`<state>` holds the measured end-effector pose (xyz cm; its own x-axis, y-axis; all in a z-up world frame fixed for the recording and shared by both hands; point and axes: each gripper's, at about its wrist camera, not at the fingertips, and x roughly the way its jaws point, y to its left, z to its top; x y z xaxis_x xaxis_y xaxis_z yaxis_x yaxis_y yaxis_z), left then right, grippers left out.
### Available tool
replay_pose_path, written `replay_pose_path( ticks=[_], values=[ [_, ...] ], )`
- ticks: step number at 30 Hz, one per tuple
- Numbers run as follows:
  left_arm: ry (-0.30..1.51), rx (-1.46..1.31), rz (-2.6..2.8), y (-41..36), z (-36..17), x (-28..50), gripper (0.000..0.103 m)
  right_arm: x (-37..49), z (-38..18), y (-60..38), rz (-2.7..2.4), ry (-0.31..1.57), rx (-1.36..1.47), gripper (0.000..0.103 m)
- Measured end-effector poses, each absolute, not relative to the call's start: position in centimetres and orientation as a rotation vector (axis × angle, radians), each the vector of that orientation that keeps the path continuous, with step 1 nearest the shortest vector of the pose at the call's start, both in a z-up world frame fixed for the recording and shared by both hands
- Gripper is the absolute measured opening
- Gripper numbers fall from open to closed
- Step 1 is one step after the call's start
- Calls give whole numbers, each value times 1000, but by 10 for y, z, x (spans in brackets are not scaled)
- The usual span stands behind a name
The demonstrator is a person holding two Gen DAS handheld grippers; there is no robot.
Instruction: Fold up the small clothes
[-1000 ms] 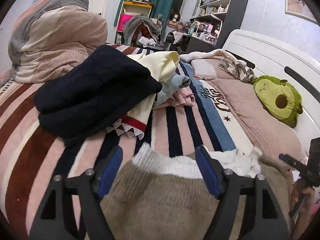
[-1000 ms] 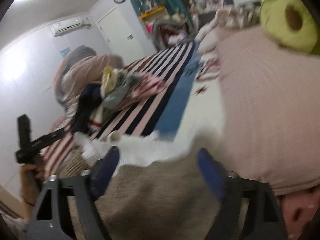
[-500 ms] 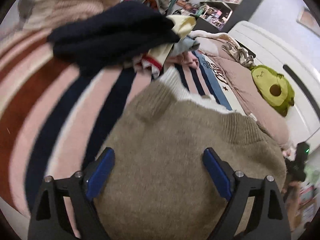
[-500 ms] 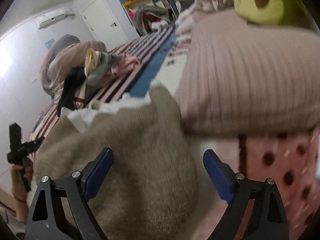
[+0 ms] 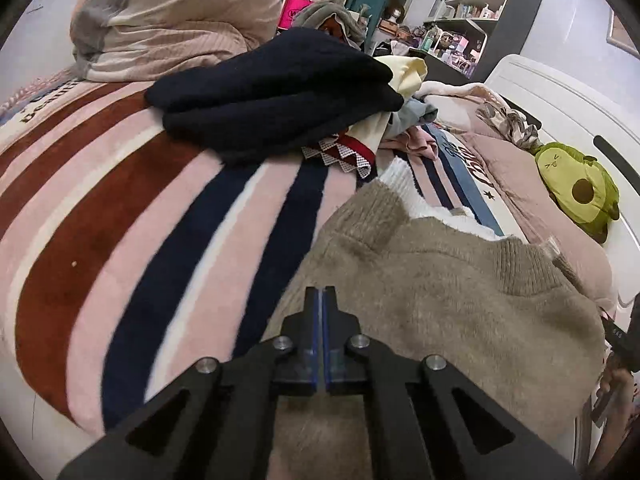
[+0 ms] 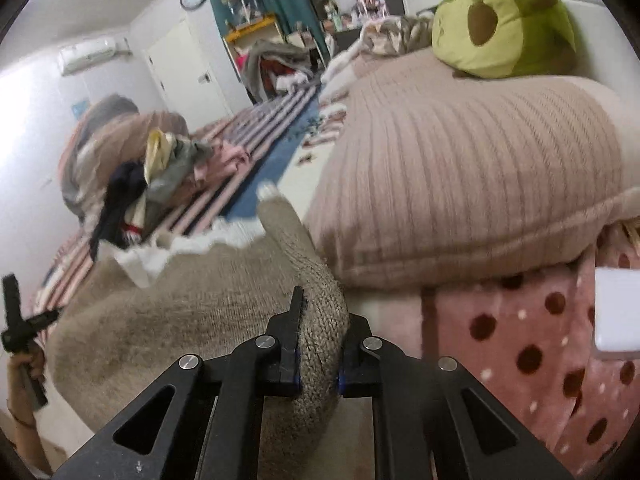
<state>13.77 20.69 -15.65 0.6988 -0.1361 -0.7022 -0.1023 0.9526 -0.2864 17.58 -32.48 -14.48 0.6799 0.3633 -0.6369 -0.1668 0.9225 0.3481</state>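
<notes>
A taupe knit sweater (image 5: 440, 304) with white trim lies spread on the striped bed blanket (image 5: 132, 216). My left gripper (image 5: 323, 296) is shut at the sweater's near left edge; the jaws meet and I cannot see cloth between them. In the right wrist view my right gripper (image 6: 320, 320) is shut on a bunched ribbed hem of the same sweater (image 6: 184, 320), next to a pink ribbed pillow (image 6: 460, 184). The other hand-held gripper (image 6: 20, 320) shows at the far left.
A pile of clothes topped by a dark navy knit (image 5: 272, 92) lies beyond the sweater. A rolled duvet (image 5: 168, 20) sits at the back. An avocado plush (image 5: 576, 188) rests by the white headboard. A pink dotted blanket (image 6: 540, 352) lies at the right.
Both grippers were open over the sweater and have closed at its near edge. The right one now pinches the hem; the left has shifted to the sweater's left edge.
</notes>
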Motion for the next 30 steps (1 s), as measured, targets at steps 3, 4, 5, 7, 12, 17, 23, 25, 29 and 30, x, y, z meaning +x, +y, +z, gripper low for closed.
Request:
replay_pose_path(
  ticks=[3, 4, 5, 7, 12, 17, 23, 25, 29, 30],
  values=[
    [795, -316, -39, 207, -153, 130, 12, 176, -145, -315, 277, 802, 222, 21],
    [793, -325, -51, 208, -152, 128, 26, 174, -141, -315, 270, 787, 214, 28],
    [785, -337, -62, 208, -148, 124, 36, 171, -134, -315, 268, 764, 207, 34],
    [766, -340, -90, 208, -142, 119, 49, 166, -117, -314, 273, 706, 203, 43],
    [733, -306, -238, 180, -117, 131, 62, 175, -82, -280, 448, 647, 158, 59],
    [730, -243, -309, 160, -107, 156, 78, 209, -73, -213, 688, 717, -22, 75],
    [812, -177, -310, 168, -129, 198, 82, 245, -104, -162, 818, 907, -172, 79],
    [851, -165, -313, 173, -139, 213, 82, 256, -119, -151, 817, 960, -244, 79],
    [925, -141, -334, 179, -157, 243, 82, 277, -140, -150, 753, 1008, -347, 82],
    [934, -161, -355, 181, -159, 247, 82, 280, -141, -153, 750, 1023, -340, 84]
  ],
)
